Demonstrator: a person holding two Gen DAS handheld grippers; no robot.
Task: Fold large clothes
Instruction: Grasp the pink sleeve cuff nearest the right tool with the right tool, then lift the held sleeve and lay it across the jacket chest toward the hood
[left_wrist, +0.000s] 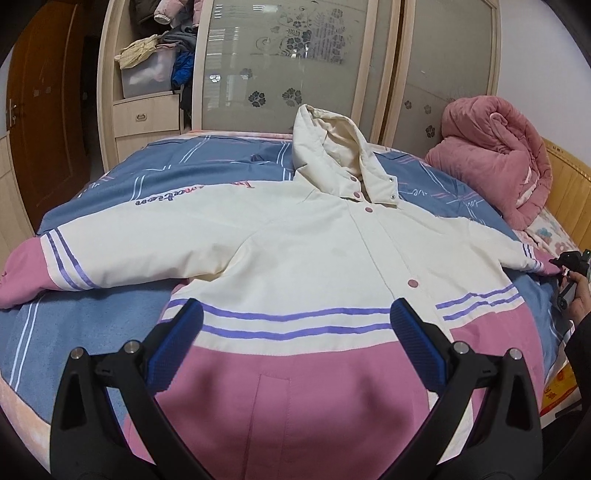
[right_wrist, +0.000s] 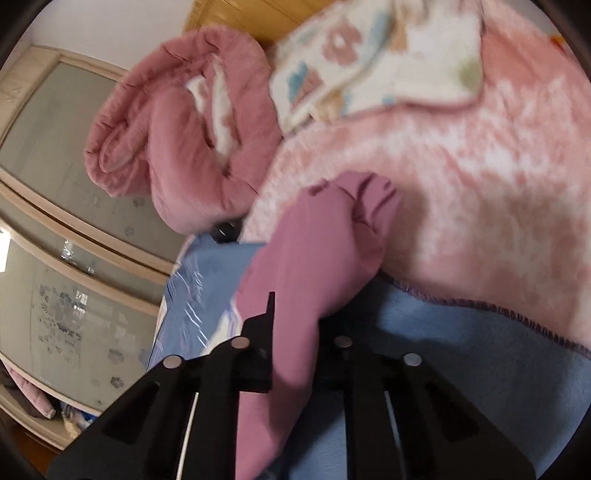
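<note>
A cream hooded jacket (left_wrist: 314, 251) with a pink hem, pink cuffs and purple stripes lies front up, spread flat on the bed, hood pointing away. My left gripper (left_wrist: 295, 332) is open above the pink hem, its blue-padded fingers (left_wrist: 177, 347) apart and holding nothing. My right gripper (right_wrist: 295, 325) is shut on the pink cuff (right_wrist: 317, 258) of the jacket's right-hand sleeve; the cloth covers the fingertips. The right gripper also shows in the left wrist view (left_wrist: 570, 266), at the end of that sleeve.
The bed has a blue patterned sheet (left_wrist: 92, 325). A rolled pink quilt (left_wrist: 495, 158) and a flowered pillow (right_wrist: 369, 59) lie by the wooden headboard (left_wrist: 569, 184). A fuzzy pink blanket (right_wrist: 461, 184) lies under the cuff. A wardrobe (left_wrist: 295, 66) stands behind the bed.
</note>
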